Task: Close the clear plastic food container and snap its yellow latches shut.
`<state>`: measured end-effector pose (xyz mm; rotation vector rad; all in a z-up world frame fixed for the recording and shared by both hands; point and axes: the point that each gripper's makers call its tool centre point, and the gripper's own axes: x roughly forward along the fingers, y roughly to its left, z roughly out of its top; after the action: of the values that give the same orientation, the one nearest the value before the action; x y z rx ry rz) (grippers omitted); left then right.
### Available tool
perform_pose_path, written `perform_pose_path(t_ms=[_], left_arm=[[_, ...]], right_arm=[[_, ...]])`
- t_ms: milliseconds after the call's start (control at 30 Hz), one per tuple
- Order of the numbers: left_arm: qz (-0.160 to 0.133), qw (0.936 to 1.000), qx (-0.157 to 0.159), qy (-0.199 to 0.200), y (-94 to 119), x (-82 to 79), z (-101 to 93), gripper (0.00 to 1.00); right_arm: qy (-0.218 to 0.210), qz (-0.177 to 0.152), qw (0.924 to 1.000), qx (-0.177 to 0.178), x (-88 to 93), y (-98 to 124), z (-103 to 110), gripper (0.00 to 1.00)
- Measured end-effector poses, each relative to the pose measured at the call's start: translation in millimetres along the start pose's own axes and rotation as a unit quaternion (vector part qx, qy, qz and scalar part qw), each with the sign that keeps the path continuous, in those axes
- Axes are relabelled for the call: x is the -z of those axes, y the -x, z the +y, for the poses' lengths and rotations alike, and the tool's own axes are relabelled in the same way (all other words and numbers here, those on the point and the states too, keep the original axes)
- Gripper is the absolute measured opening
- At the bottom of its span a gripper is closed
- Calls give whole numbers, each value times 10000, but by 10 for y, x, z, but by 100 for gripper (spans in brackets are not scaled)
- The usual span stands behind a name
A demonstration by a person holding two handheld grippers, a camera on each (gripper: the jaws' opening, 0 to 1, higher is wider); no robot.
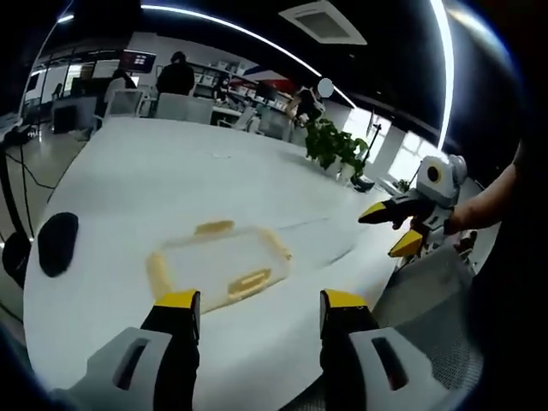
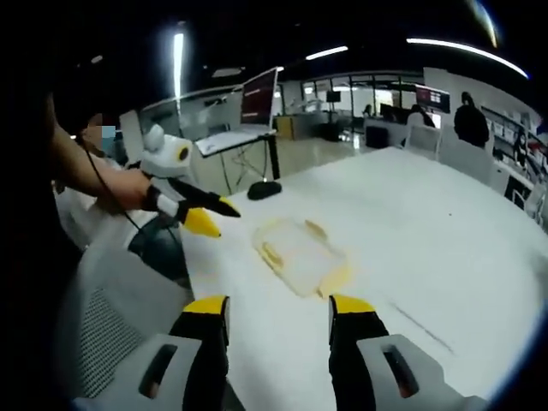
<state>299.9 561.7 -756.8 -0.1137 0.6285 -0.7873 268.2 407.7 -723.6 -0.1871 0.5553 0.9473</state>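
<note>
left gripper view: my left gripper (image 1: pixel 259 306) sits at the bottom, jaws spread wide with nothing between them, yellow tips hanging over the near edge of the white table (image 1: pixel 154 180). just past the tips lies the clear plastic food container (image 1: pixel 218 265), flat on the table, lid looks to be on but the plastic is too washed out to be sure. yellow latches (image 1: pixel 249 282) show on its sides, one on the near long side, one at the far side, one at each end; can't tell if they are snapped. a dark oval pad (image 1: pixel 57 243) lies on the table well to the left of the container. my right gripper (image 1: pixel 396 229) comes in from the right, held in my hand above the table edge, jaws parted, empty. farther back a potted plant (image 1: pixel 336 150) stands near the far right of the table, then chairs and people at desks.

right gripper view: my right gripper (image 2: pixel 278 308) at the bottom, jaws apart, holding nothing, over the table (image 2: pixel 445 214). the container (image 2: pixel 301 254) lies just beyond the tips, apart from them. my left gripper (image 2: pixel 216 217) enters from the left, near the container's left end but not touching it, jaws slightly parted. a mesh chair back (image 2: pixel 103 317) sits low left. beyond, a monitor on a stand (image 2: pixel 259 98) and an office floor.
</note>
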Motion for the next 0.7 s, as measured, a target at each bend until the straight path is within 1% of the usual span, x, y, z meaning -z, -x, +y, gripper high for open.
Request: perform_pose_path(t_ms=[67,200,233,267,300,367,400,500,533,600,700], left_arm=[[21,10000,36,-54,-7,-4,12,56],[184,9994,134,-265,-10,19,52,56],[257,9994,138,-180,-9,32,81,56],[338,9992,141,134,-2,56,86,56],[324,9989,203,280,-6,38,92,57],[315,9993,182,35,-6,14,131,56],[422,9989,168,-148,-5,42,165,56],[524,9984,188,-132,-23,56,206,56],[585,9978,245,-209,-27,58,215,56],[671,9967,259,-372,-26,55,242,56],[699,9963,289,-408,-30,29,291,56]], right_arm=[[43,40,10000,9,-3,-13,-13,46],[271,162,9995,-38,-19,-57,-11,46],[361,194,9991,-55,-20,-75,-13,46],[417,230,9988,-67,-18,-87,-13,46],[447,247,9987,-86,-19,-100,-10,46],[533,321,9980,-124,-9,-136,-10,46],[594,381,9974,-141,8,-159,-20,46],[567,527,9968,-195,48,-209,-53,46],[586,534,9967,-197,42,-222,-70,46],[575,548,9966,-203,30,-238,-93,46],[633,603,9959,-216,16,-260,-115,46]])
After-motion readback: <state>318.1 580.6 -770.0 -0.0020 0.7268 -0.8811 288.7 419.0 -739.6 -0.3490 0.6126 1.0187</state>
